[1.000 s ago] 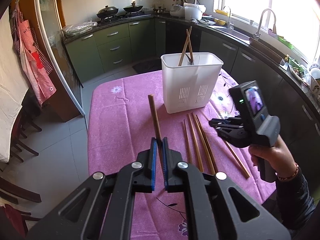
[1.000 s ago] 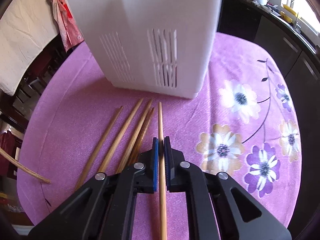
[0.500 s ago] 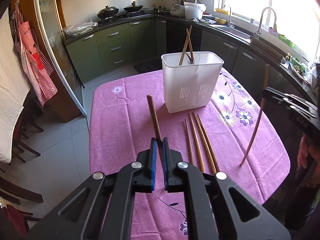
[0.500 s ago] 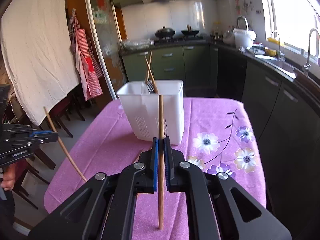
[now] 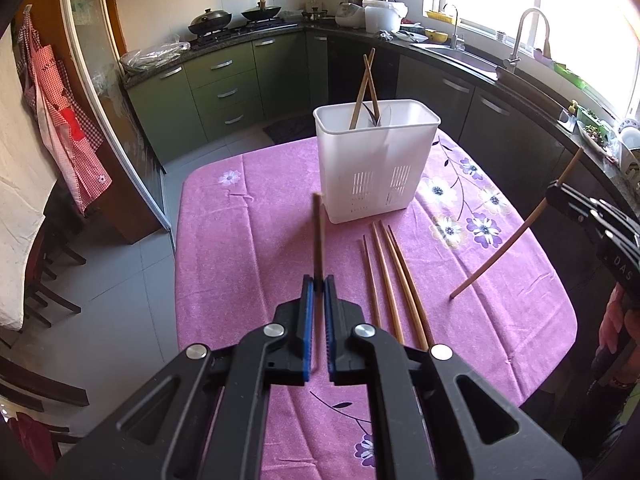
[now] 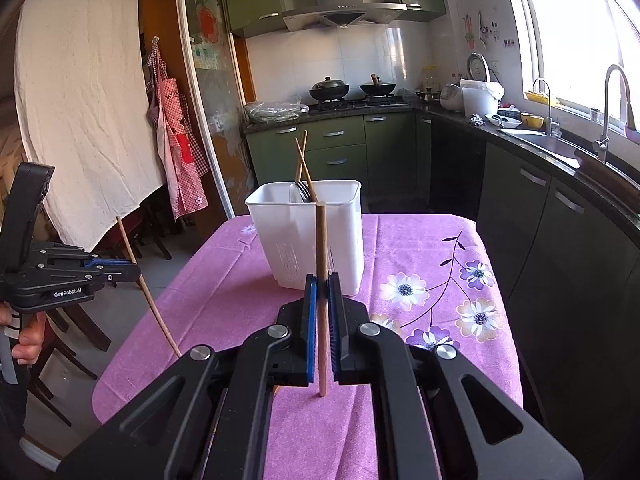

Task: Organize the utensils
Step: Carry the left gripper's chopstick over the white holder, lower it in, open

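Observation:
A white utensil holder (image 5: 376, 160) stands on the purple floral tablecloth (image 5: 248, 248) with two chopsticks (image 5: 366, 84) leaning in it; it also shows in the right wrist view (image 6: 308, 236). My left gripper (image 5: 318, 284) is shut on a brown chopstick (image 5: 318, 236) that points toward the holder. My right gripper (image 6: 322, 284) is shut on a light chopstick (image 6: 321, 248), held upright above the table in front of the holder. That chopstick also shows at the right of the left wrist view (image 5: 508, 244). Three chopsticks (image 5: 390, 280) lie on the cloth near the holder.
Green kitchen cabinets (image 5: 224, 84) and a counter with a sink (image 5: 460, 52) run behind and to the right of the table. A glass sliding door (image 5: 100, 100) and hanging aprons (image 5: 60, 120) are at the left. Chairs (image 5: 36, 280) stand at the left.
My right gripper has lifted its chopstick off the table and turned it upright, facing the holder. My left gripper has kept its chopstick and shifted a little closer to the holder.

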`<state>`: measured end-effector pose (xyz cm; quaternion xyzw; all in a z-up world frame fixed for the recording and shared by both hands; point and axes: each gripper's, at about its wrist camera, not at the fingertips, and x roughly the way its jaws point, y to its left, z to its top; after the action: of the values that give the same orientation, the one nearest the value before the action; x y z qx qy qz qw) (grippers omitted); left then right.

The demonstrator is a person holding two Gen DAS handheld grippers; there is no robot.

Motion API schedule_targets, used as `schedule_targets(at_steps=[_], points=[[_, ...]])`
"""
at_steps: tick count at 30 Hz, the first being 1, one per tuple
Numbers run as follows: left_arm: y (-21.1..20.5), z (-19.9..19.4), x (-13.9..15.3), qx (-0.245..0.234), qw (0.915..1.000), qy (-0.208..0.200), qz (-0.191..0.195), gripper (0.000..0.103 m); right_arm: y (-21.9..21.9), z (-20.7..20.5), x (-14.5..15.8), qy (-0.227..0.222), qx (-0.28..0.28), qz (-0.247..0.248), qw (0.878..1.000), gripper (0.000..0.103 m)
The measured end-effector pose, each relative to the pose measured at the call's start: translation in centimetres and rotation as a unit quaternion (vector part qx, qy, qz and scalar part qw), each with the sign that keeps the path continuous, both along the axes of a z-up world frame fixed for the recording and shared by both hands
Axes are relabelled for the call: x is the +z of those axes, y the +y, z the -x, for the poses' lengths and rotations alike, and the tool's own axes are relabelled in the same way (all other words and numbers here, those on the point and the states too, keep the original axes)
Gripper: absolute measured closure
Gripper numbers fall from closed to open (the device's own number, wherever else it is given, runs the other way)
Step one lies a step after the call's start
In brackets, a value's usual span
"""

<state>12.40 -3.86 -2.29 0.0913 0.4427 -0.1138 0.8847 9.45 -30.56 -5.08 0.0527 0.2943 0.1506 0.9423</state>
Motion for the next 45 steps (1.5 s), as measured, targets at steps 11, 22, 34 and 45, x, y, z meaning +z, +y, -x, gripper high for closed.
schedule_targets(at_steps=[11, 22, 34, 45], points=[[-3.4, -4.8, 9.6, -0.022, 0.9977, -0.058, 0.03, 0.098, -1.2, 0.2, -0.4, 0.0, 0.001, -0.017, 1.0, 0.097], [-7.1, -11.7, 14.6, -0.001, 0.992, -0.116, 0.049, 0.098, -2.0, 0.5, -0.7, -0.001, 0.006, -0.03, 1.0, 0.097], [-7.2, -16.1, 5.9, 0.013, 0.9996, -0.011, 0.022, 0.098, -2.2, 0.0, -0.6, 0.0, 0.005, -0.033, 0.999, 0.097], [-2.8, -10.6, 6.1, 0.021, 0.9978, -0.037, 0.051, 0.069, -1.7, -3.3, 7.7, -0.079, 0.012, -0.039, 0.996, 0.097]])
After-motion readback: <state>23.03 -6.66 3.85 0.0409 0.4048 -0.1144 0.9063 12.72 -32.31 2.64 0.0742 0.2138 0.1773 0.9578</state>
